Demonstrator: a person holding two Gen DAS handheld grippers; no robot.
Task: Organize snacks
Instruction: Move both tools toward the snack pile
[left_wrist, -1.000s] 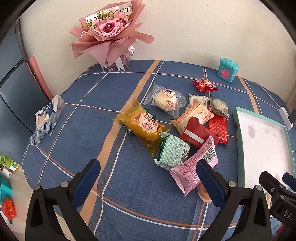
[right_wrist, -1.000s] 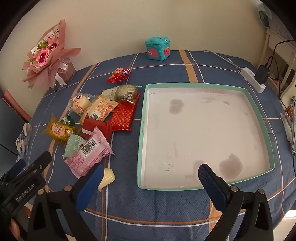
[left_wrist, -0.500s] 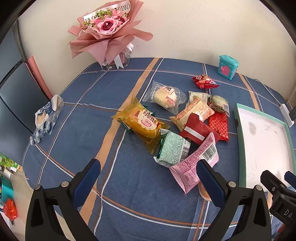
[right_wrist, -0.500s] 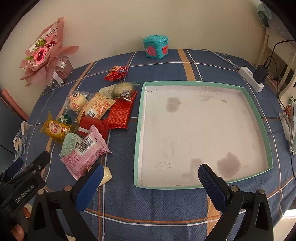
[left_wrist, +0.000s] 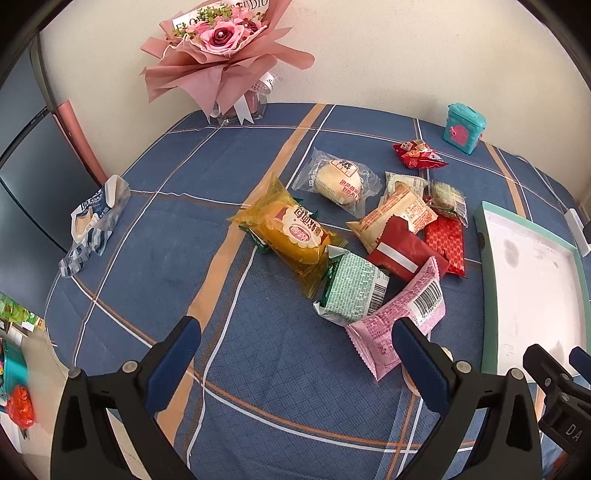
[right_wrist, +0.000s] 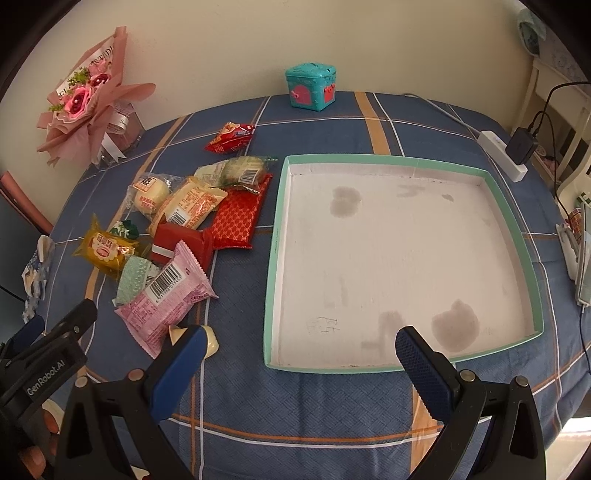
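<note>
Several wrapped snacks lie in a heap on the blue checked tablecloth: a pink packet (left_wrist: 400, 321) (right_wrist: 168, 295), a green one (left_wrist: 352, 291), a yellow one (left_wrist: 291, 232), dark red (left_wrist: 404, 251) and patterned red (right_wrist: 238, 218) packets. A small cream piece (right_wrist: 211, 341) lies beside the pink packet. The shallow tray with a green rim (right_wrist: 275, 236) (left_wrist: 487, 266) is to their right and holds nothing. My left gripper (left_wrist: 295, 354) hovers open before the pink packet. My right gripper (right_wrist: 301, 354) hovers open over the tray's near edge.
A pink bouquet (left_wrist: 218, 51) stands at the back left, a teal toy box (right_wrist: 311, 85) at the back. A small red packet (right_wrist: 231, 137) lies apart. A white power strip (right_wrist: 502, 155) with cables sits far right. A crumpled blue-white wrapper (left_wrist: 94, 221) lies at the left edge.
Both grippers have drifted slightly forward and left, so the snacks and the tray look a little closer. Both stay open and nothing on the table has moved.
</note>
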